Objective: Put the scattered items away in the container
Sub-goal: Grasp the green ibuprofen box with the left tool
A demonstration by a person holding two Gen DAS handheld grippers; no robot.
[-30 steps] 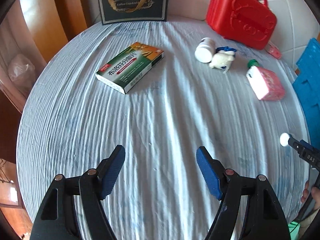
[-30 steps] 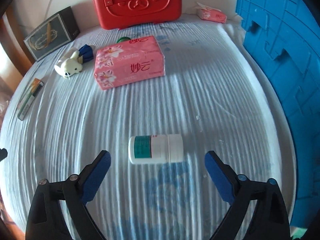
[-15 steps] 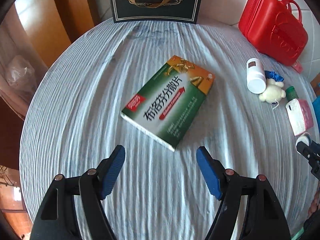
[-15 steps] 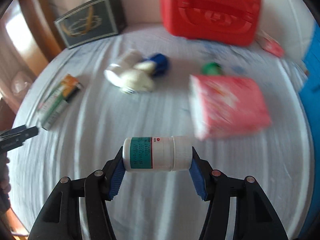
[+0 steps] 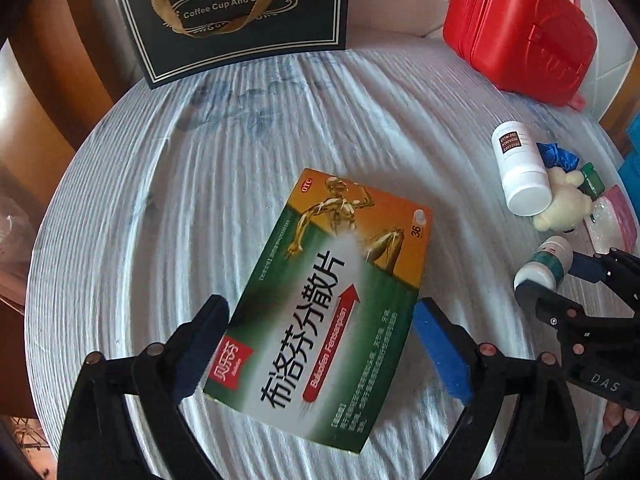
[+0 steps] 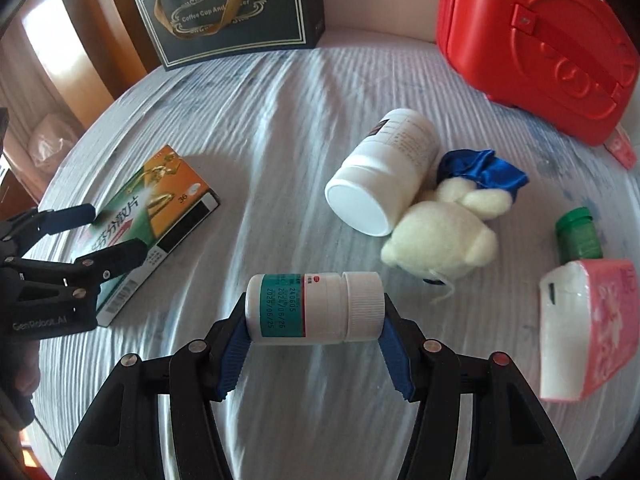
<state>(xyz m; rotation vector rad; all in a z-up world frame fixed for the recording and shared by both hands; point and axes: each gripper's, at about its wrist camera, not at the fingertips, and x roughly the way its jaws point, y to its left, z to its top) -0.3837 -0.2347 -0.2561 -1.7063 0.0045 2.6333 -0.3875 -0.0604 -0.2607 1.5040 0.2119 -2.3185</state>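
clamping white, teal-labelled bottle point(image 6: 314, 309) sideways, right hand-held gripper point(image 6: 314, 344); left hand-held gripper point(image 5: 320, 344) spread.

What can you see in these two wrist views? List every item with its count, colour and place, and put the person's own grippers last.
medicine box: 1, green and orange, flat on the cloth between the left gripper's jaws
small bottle: 1, white with teal label, held sideways in the right gripper
large bottle: 1, white, lying on its side against the plush toy
plush toy: 1, cream with blue cloth, mid-table
green-capped jar: 1, green, behind the tissue pack
tissue pack: 1, pink, right side
red case: 1, red, back right
gift bag: 1, dark with gold trim, back
tablecloth: 1, pale blue
left gripper: 1, black, blue pads, jaws just opened wide around the box
right gripper: 1, black, blue pads, clamped on the small bottle
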